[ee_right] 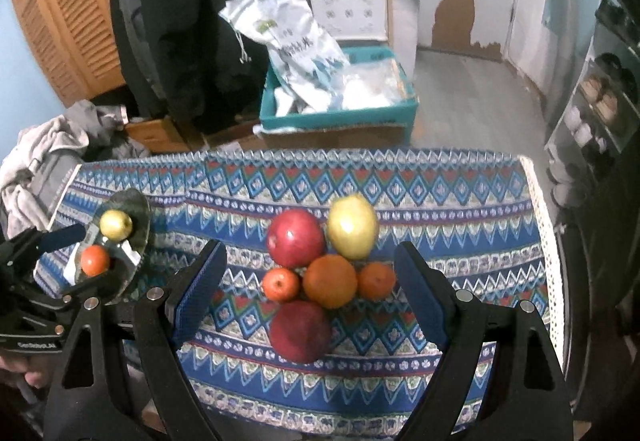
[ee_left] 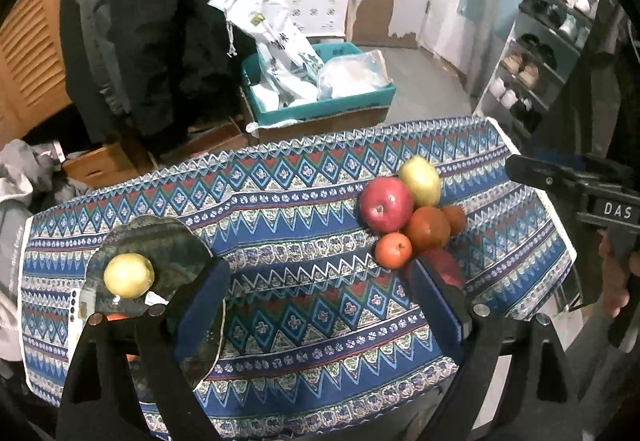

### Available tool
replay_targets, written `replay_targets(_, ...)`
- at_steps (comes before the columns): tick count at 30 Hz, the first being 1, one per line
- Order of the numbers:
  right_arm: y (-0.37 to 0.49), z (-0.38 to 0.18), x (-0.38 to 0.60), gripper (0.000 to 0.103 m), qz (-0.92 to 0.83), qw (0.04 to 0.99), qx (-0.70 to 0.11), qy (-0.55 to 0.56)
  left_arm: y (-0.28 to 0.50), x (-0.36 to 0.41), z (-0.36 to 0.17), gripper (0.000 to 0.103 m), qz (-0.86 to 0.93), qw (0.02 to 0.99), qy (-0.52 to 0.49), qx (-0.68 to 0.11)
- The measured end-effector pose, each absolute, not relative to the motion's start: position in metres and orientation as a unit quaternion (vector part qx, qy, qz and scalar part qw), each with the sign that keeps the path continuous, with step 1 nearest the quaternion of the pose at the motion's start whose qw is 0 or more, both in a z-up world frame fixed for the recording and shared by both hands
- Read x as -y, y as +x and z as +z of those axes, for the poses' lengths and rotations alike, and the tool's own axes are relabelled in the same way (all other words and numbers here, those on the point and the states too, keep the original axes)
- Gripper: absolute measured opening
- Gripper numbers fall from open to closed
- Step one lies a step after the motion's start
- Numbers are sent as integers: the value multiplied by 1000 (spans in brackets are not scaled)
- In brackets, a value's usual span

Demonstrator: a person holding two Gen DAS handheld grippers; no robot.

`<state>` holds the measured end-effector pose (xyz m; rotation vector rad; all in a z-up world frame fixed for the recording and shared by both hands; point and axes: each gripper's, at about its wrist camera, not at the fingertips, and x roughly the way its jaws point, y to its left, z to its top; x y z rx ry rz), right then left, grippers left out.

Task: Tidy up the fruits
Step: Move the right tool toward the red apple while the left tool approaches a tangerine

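- The left gripper [ee_left: 320, 281] is hanging over the counter [ee_right: 460, 201] with its jaws standing wide and nothing between them.
- The right gripper [ee_right: 312, 289] is pointing down at the fruit pile, its jaws also gaping wide; the pile is lying between the blue pads without touching them.
- The fruit pile is sitting on the patterned cloth [ee_right: 240, 177] at the centre of the right wrist view: a red apple [ee_right: 296, 238] at 11 o'clock, a yellow-green pear [ee_right: 353, 226] at 1 o'clock, a large orange [ee_right: 330, 281] in the middle, a small orange [ee_right: 281, 284] at 9 o'clock, another small orange [ee_right: 376, 281] at 3 o'clock, and a dark red fruit [ee_right: 300, 331] at 6 o'clock.
- A dark glass plate [ee_right: 138, 209] is resting at 9 o'clock from the pile, well apart, carrying a yellow apple [ee_right: 116, 225] and a tangerine [ee_right: 95, 260].
- A teal crate [ee_right: 340, 117] with white bags is standing on the floor at 12 o'clock beyond the counter.
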<state>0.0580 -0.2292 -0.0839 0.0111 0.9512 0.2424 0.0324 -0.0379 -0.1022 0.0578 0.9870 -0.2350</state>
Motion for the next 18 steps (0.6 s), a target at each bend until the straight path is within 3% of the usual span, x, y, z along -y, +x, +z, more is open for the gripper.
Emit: replay_targets(18,72,-201,215,85,123,798,-590,-4,63,41,-177,92,-114,826,6,-552)
